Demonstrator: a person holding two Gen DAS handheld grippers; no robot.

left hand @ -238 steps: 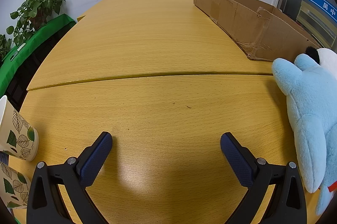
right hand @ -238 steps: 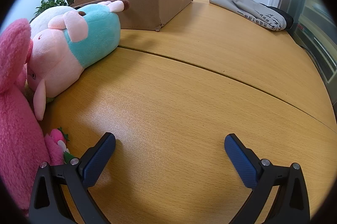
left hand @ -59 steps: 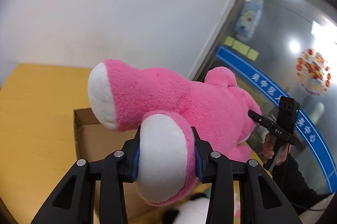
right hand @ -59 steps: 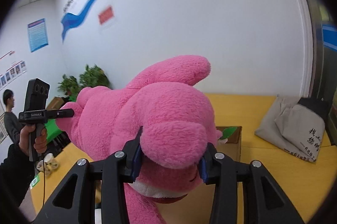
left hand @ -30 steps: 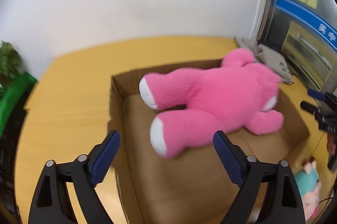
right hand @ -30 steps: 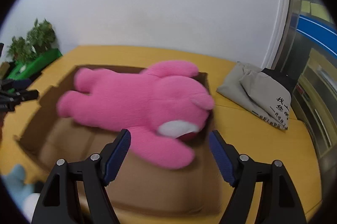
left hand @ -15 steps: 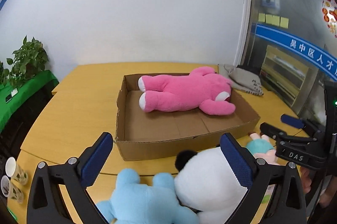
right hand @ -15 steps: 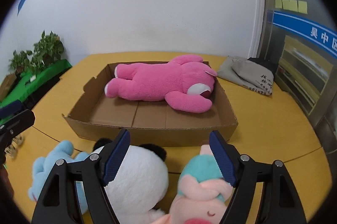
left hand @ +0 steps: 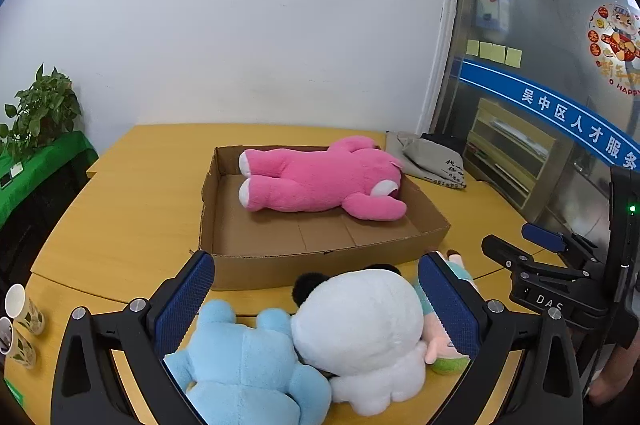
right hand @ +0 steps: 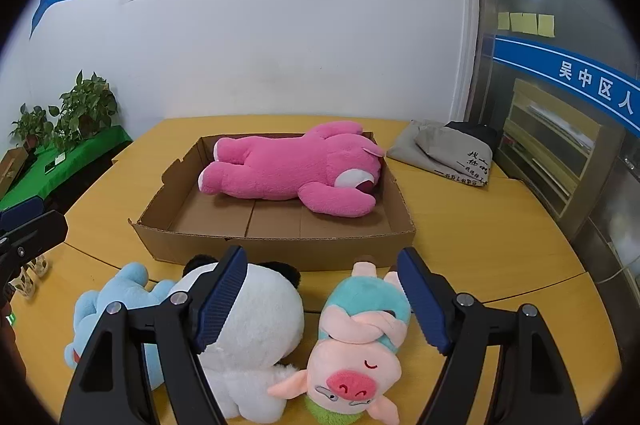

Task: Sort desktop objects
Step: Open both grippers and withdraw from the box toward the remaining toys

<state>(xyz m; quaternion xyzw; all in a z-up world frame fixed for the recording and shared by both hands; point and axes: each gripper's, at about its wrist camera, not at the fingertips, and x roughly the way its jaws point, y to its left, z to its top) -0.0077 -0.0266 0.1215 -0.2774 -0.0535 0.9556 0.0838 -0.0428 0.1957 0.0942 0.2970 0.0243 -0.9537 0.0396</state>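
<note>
Blue-padded left gripper (left hand: 316, 299) and right gripper (right hand: 322, 295) gape wide, empty.

We see a wooden table (right hand: 480, 225) carrying an open cardboard box (right hand: 280, 245), a folded grey bag (right hand: 444, 153), paper cups (left hand: 20, 309), and, just before the box, blue (left hand: 240, 365), panda (left hand: 360, 317) and pig (right hand: 360, 345) plush toys.

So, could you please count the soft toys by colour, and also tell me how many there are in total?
Pink plush bear, lying in the brown cardboard tray: 1
Light blue plush toy, on the wooden table: 1
White plush panda with black ears, on the table: 1
Pink plush pig in a teal top, on the table: 1
Total: 4 soft toys
</note>
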